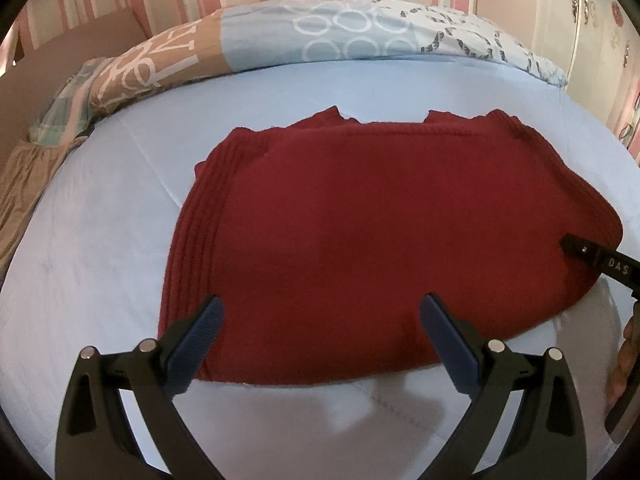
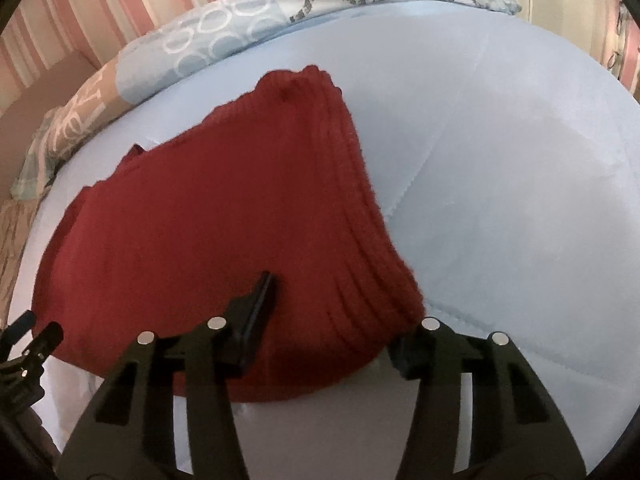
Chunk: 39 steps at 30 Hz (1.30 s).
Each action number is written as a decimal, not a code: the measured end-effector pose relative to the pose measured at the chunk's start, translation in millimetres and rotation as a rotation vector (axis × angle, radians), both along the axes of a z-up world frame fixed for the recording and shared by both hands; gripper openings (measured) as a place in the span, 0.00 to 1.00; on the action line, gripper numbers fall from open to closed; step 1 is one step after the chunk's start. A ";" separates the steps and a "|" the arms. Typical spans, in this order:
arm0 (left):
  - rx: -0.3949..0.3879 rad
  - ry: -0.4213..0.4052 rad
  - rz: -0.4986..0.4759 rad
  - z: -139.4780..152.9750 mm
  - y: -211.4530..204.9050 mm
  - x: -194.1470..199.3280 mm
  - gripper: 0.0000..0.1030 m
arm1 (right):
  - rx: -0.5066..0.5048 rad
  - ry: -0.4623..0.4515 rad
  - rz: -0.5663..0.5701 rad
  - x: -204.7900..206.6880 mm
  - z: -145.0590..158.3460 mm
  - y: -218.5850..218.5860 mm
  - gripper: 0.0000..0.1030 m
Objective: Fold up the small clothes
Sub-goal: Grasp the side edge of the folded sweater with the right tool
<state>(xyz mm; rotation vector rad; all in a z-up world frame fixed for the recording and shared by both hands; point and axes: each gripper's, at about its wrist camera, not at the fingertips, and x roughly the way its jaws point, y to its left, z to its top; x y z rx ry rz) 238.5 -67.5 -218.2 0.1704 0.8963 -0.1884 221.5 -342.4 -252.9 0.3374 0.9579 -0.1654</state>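
A dark red sweater (image 1: pixel 360 232) lies partly folded on a pale blue bed (image 1: pixel 100 240), filling the centre of the left wrist view, its ribbed edge to the left and an uneven edge toward the patterned pillow (image 1: pixel 360 36) at the top of the frame. The left gripper (image 1: pixel 322 316) hovers at the bottom centre with its fingers spread wide over the sweater's near edge, holding nothing. In the right wrist view the right gripper (image 2: pixel 336 332) sits at the bottom centre, fingers about half apart and straddling the sweater's near right corner: one finger (image 2: pixel 256 320) rests on top of the cloth, the other (image 2: pixel 404 354) sits just off the corner above the bed. Whether they yet pinch the corner cannot be told. The likely trouble is a shallow or single-layer grab, so the stacked layers slide apart when lifted. With only one corner held, the knit could also sag and drag the fold crooked
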 end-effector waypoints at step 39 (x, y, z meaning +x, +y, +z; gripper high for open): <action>-0.035 0.067 -0.006 -26.4 -15.5 26.8 0.96 | -0.462 -0.117 0.179 -11.8 18.2 78.2 0.23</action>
